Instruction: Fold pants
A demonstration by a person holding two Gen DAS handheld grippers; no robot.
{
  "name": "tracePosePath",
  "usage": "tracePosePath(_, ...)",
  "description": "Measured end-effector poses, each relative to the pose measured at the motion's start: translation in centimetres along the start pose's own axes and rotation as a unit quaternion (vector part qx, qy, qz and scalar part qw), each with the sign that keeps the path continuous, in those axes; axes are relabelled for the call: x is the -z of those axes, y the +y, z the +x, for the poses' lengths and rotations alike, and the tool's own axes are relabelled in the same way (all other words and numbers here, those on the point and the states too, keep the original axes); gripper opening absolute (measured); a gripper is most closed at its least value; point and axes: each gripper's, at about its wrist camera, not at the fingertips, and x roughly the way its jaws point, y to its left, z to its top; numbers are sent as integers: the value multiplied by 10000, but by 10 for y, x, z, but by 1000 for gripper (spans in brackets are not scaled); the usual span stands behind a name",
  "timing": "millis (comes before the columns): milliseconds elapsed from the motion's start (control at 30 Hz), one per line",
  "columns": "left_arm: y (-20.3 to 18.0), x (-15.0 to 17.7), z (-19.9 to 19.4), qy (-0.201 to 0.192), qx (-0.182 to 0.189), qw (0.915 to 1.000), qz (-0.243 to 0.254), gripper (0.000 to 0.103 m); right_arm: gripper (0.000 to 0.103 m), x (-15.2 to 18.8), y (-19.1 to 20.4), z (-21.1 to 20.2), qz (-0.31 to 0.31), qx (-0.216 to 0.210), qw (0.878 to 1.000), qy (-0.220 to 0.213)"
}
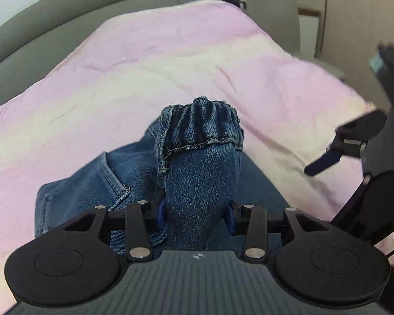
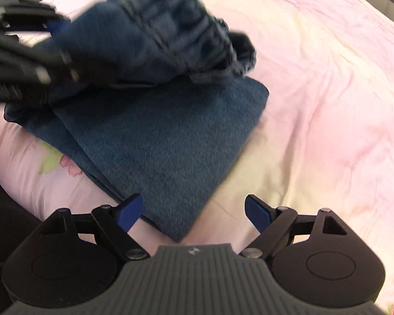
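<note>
Blue denim pants [image 1: 197, 162] lie partly folded on a pink bedspread [image 1: 144, 60]. My left gripper [image 1: 197, 216] is shut on a bunched fold near the gathered waistband [image 1: 207, 120] and holds it above the lower layers. In the right wrist view the folded pants [image 2: 157, 141] lie flat, with the lifted waistband end [image 2: 170, 26] over them at the upper left. The left gripper [image 2: 50, 30] shows there, blurred. My right gripper [image 2: 194, 211] is open and empty over the near corner of the folded pants. It also shows in the left wrist view [image 1: 336, 165] at the right.
A grey upholstered headboard [image 1: 65, 8] runs behind the bed. A grey chair [image 1: 273, 10] and wooden furniture [image 1: 354, 5] stand beyond the bed's far right corner. The bedspread [image 2: 328, 92] spreads wide to the right of the pants, with a floral print [image 2: 60, 162] near its edge.
</note>
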Motion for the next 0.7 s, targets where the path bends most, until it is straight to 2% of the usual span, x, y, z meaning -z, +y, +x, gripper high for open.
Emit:
tracePosePath(100,-12,-2,7,173,22,9993,342,53,82,5,-3,-2,39,-54,9999,75)
tracePosePath(133,-11,-2,6,195,130,9991,366,57,82,5,-3,-3,55,-53,9999,117)
tracePosePath(200,-1,-5,5,284,606,9977,112,67,82,5,-6,-5,108,-12,9998,192)
tracePosePath(300,17,-6,1,402,1367,9887,-460,70,82,1,-4,-8,159,62,9996,234)
tracePosePath(400,27,-2,-12,325,1679,9833,-629,71,82,-4,-5,-18,336,23,9993,181)
tracePosePath(500,40,5,-30,234,1623,9854,-461,73,82,-11,-10,-38,627,-197,9978,11)
tracePosePath(700,71,29,-50,322,818,9960,145,78,81,-41,-13,-48,1328,-549,9888,-406)
